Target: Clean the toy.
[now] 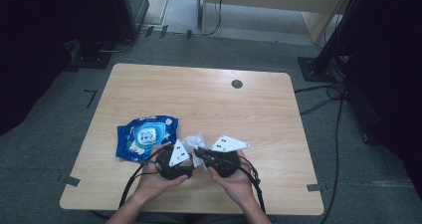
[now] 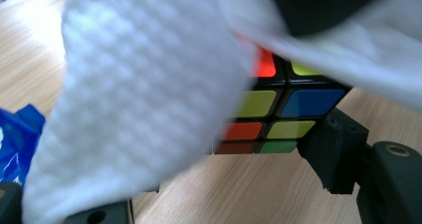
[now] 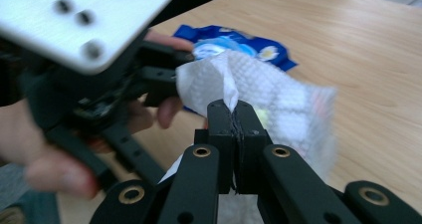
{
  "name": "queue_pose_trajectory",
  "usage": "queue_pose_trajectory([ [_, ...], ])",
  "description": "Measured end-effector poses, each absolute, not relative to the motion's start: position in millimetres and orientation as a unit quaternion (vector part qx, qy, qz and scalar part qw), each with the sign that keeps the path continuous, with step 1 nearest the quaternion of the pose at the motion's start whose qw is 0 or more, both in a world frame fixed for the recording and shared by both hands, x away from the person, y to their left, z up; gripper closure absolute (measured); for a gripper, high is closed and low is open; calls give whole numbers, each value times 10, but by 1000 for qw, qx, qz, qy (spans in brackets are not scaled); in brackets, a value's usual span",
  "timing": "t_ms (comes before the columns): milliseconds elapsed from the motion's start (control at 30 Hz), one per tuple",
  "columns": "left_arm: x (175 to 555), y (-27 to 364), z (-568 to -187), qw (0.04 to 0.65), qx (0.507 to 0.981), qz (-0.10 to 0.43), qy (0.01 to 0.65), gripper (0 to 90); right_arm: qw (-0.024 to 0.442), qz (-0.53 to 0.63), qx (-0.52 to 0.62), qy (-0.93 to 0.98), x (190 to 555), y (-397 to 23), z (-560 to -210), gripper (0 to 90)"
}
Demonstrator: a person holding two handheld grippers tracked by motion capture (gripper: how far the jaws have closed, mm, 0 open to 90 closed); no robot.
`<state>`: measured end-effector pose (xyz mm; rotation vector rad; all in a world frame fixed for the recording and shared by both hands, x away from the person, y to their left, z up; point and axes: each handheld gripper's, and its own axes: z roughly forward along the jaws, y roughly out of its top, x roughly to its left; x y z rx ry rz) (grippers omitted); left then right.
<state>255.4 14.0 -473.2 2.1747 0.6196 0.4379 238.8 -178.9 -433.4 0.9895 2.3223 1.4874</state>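
Note:
A white wet wipe [image 3: 278, 102] hangs bunched between the two grippers, above the front of the wooden table [image 1: 209, 99]. My right gripper [image 3: 235, 112] is shut on a fold of it, jaws pressed together. In the left gripper view the wipe [image 2: 139, 99] drapes over a colour puzzle cube [image 2: 278, 104], and a black finger [image 2: 333, 152] of the left gripper presses on the cube's side. My left gripper [image 1: 190, 157] is shut on the cube, tip to tip with the right gripper [image 1: 200, 153]. The wipe hides most of the cube.
A blue pack of wet wipes [image 1: 144, 134] lies on the table just left of the hands, its lid facing up. A small dark round cap [image 1: 237, 83] sits in the tabletop near the far edge. Cables and stands [image 1: 323, 64] surround the table on the floor.

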Motion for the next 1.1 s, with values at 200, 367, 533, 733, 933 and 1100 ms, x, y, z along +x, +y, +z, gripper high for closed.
queue_pose_trajectory([
  [200,2506,157,-4739,412,861,177,242,345,110,516,316,788,2351,-1648,-4362,893],
  [367,2460,121,-4731,415,861,178,232,345,137,520,344,770,2425,-1703,-4361,890],
  [533,2490,181,-4699,426,852,180,244,346,154,520,369,755,2473,-1867,-4351,882],
  [733,2518,230,-4699,431,848,179,251,346,151,524,360,757,2399,-1911,-4355,879],
  [933,2466,167,-4705,435,850,181,237,346,140,527,320,775,2269,-1719,-4330,880],
  [1100,2418,142,-4695,443,850,181,221,346,147,532,339,762,2329,-1758,-4312,883],
])
